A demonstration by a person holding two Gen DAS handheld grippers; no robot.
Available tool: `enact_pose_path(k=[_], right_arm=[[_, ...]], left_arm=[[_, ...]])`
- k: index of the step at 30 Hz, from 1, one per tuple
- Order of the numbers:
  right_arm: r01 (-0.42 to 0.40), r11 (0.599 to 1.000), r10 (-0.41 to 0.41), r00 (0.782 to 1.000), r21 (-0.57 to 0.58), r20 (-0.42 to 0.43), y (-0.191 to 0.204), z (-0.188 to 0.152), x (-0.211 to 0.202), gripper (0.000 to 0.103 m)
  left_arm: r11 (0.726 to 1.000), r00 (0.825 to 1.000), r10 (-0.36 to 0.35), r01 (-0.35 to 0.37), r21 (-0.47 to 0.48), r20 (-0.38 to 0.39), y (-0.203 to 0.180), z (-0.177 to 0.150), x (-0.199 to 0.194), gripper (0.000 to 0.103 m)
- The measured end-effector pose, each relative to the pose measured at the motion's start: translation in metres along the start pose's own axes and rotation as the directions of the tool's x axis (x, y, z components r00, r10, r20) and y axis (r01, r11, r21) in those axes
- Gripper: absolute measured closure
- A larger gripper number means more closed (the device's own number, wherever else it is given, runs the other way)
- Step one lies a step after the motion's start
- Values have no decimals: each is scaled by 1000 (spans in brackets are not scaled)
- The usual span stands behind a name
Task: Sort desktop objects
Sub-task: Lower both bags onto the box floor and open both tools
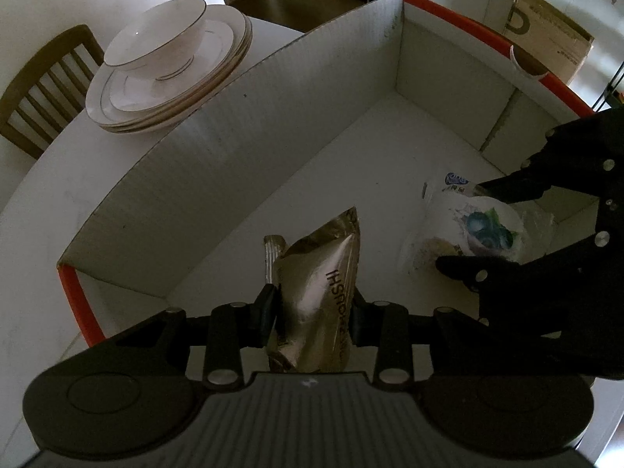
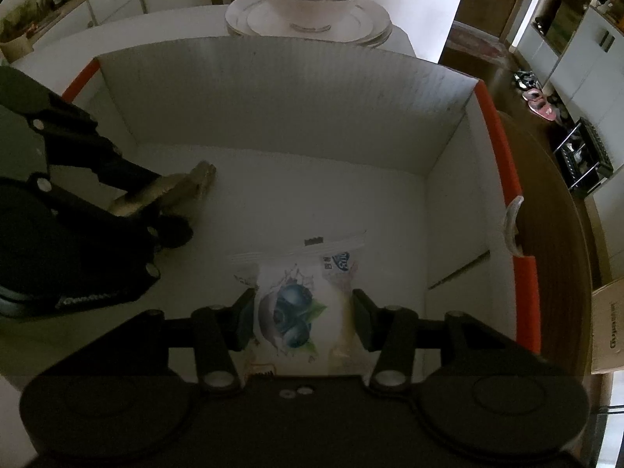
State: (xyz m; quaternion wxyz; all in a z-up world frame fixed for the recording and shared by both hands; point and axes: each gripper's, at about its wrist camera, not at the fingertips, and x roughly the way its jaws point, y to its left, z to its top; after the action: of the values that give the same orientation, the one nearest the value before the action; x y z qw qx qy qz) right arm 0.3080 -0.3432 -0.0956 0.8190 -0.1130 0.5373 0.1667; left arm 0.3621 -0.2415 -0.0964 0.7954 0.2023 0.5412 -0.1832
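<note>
A large white cardboard box (image 1: 241, 124) with orange edges stands on the table; both grippers reach into it. My left gripper (image 1: 312, 312) is shut on a gold foil snack packet (image 1: 323, 280), held over the box floor. My right gripper (image 2: 302, 314) is shut on a white packet with a blueberry picture (image 2: 292, 308), also inside the box (image 2: 273, 89). In the left wrist view the right gripper (image 1: 468, 226) holds the blueberry packet (image 1: 475, 226) at the right. In the right wrist view the left gripper (image 2: 156, 202) holds the gold packet (image 2: 187, 183) at the left.
A stack of white plates with a bowl on top (image 1: 167, 66) sits on the table behind the box, also seen in the right wrist view (image 2: 308, 11). A wooden chair (image 1: 43, 85) stands at the table. A brown carton (image 1: 546, 35) lies beyond the box.
</note>
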Motion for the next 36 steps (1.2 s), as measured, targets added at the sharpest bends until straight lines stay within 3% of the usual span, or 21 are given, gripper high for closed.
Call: enact_pose_path(k=[4,16,24,36], right_arm=[[2,1000,-2,1000,-15,0,1,-1,-2,49],[-12,1000,13,999,-23,47,-7,-5,-22,35],[-55,998,56,991,-19,120,-13,-10,-51,22],[-112,994,110,975,-2,194,-10,-19,-87,20]], left_arm=[[1000,1000,-7,7,-2,8,-3,0,0,66],[1000,995,-30,31,-8,93,2,-2,-24,40],[998,988,-45,51,-36,147,10,-7,-51,39],[994,973,-39,61,-88,228,10,-33,-91,39]])
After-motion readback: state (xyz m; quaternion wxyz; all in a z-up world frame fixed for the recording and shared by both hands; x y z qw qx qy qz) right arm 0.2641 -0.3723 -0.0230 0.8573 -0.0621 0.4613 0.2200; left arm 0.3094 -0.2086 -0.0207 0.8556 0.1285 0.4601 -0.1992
